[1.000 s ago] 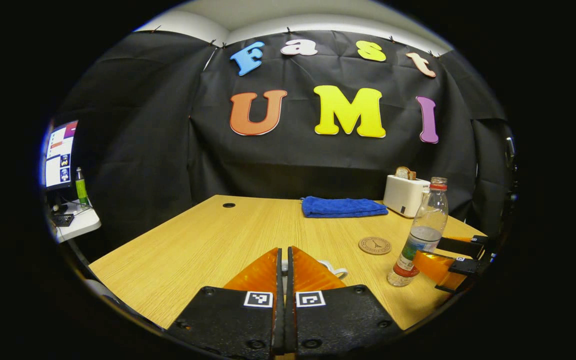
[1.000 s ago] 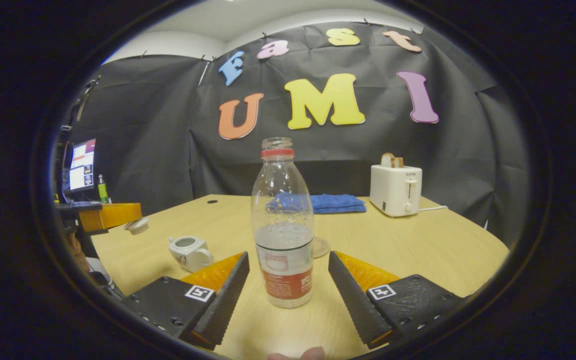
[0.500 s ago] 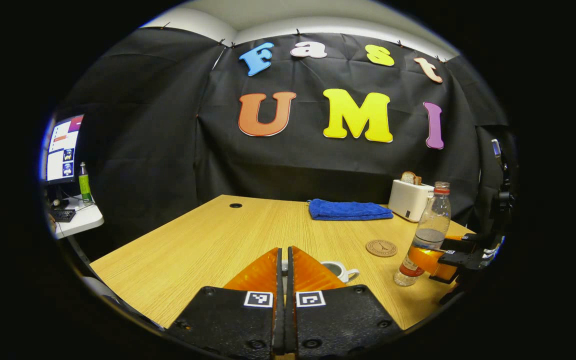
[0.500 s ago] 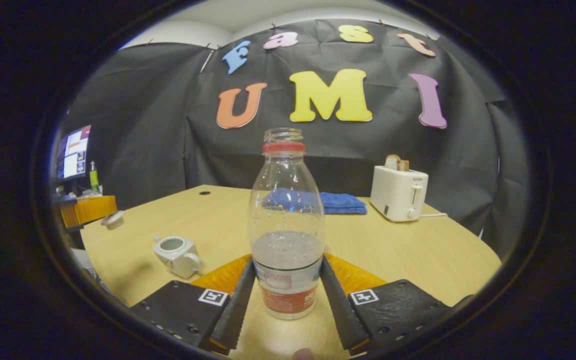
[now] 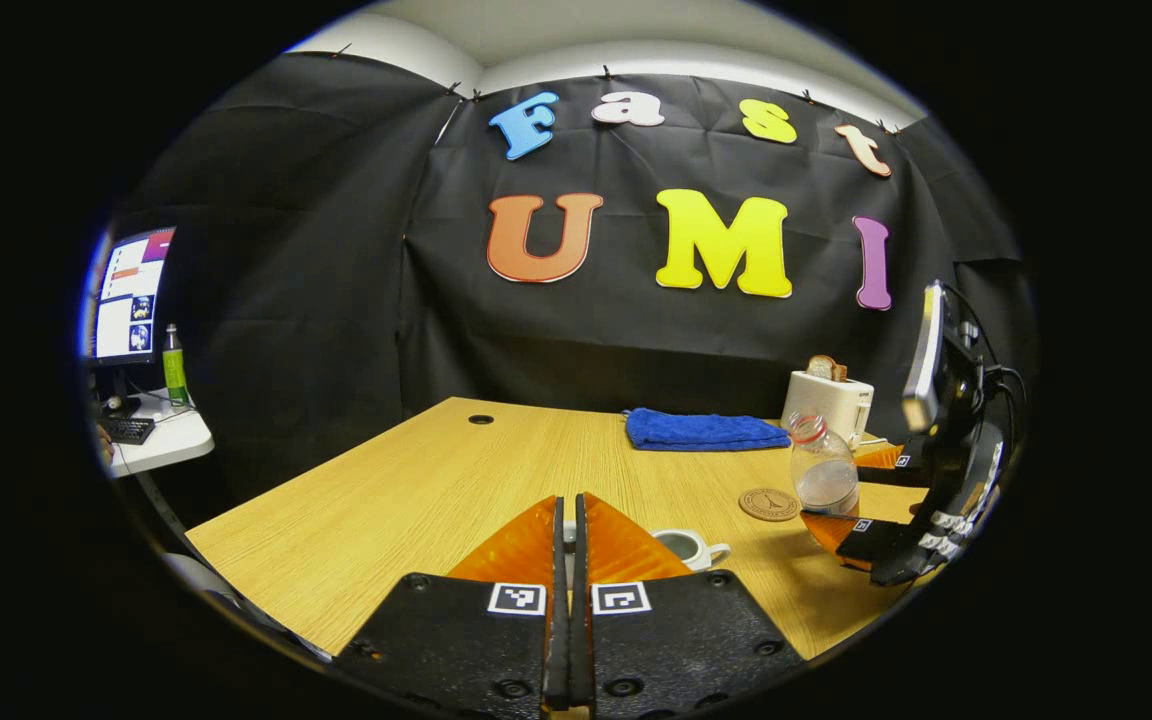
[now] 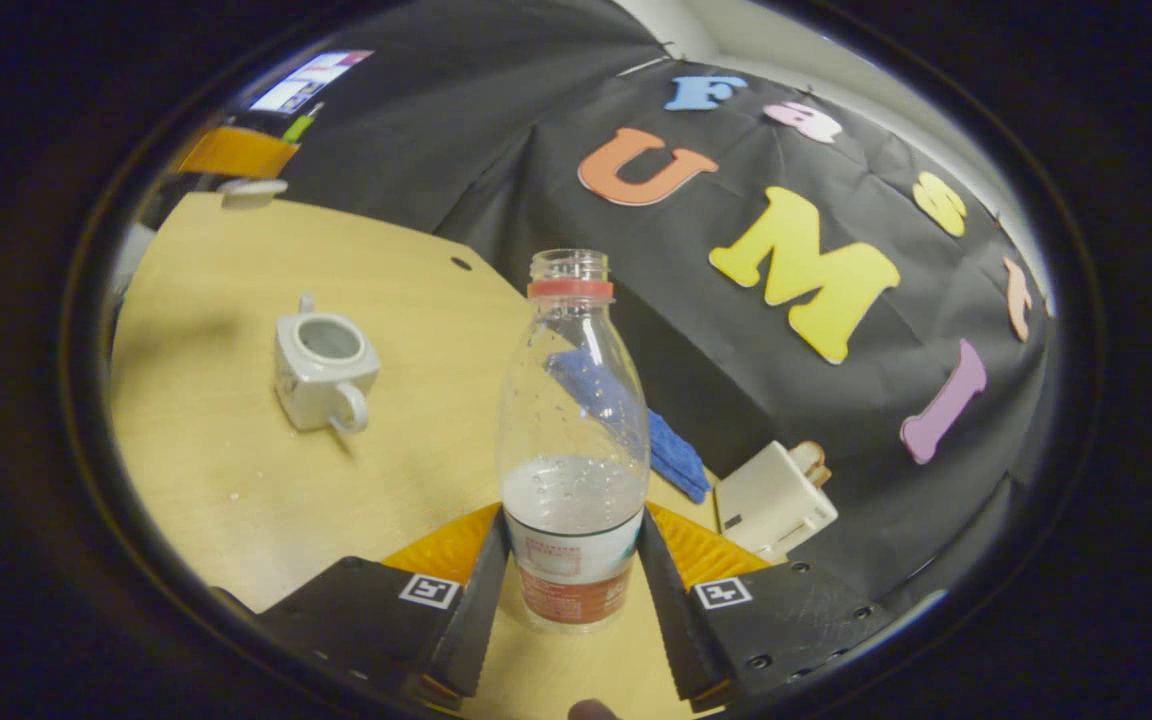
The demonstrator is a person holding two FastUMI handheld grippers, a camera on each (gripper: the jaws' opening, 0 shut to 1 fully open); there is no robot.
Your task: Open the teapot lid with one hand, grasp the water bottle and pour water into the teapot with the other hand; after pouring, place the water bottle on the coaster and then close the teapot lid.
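My right gripper [image 6: 573, 515] is shut on the lower part of a clear, uncapped water bottle [image 6: 573, 450] about a third full. In the left gripper view the bottle [image 5: 821, 470] hangs off the table, leaning toward the teapot, with the right gripper [image 5: 861, 505] around it. The white teapot [image 6: 321, 368] stands open on the wooden table [image 6: 226, 470]; it also shows as the teapot [image 5: 691, 548] just right of my left fingers. My left gripper [image 5: 568, 500] is shut on the teapot lid [image 6: 251, 188], held up above the table. The round coaster [image 5: 769, 503] lies beside the bottle.
A folded blue towel [image 5: 704, 430] and a white toaster [image 5: 829, 400] with bread sit at the table's far side. Off the table's left stands a side desk with a monitor [image 5: 126, 295] and a green bottle [image 5: 173, 365].
The right gripper shut on the bottle, then lifted it and rolled it toward the teapot. The left gripper kept the lid and barely moved.
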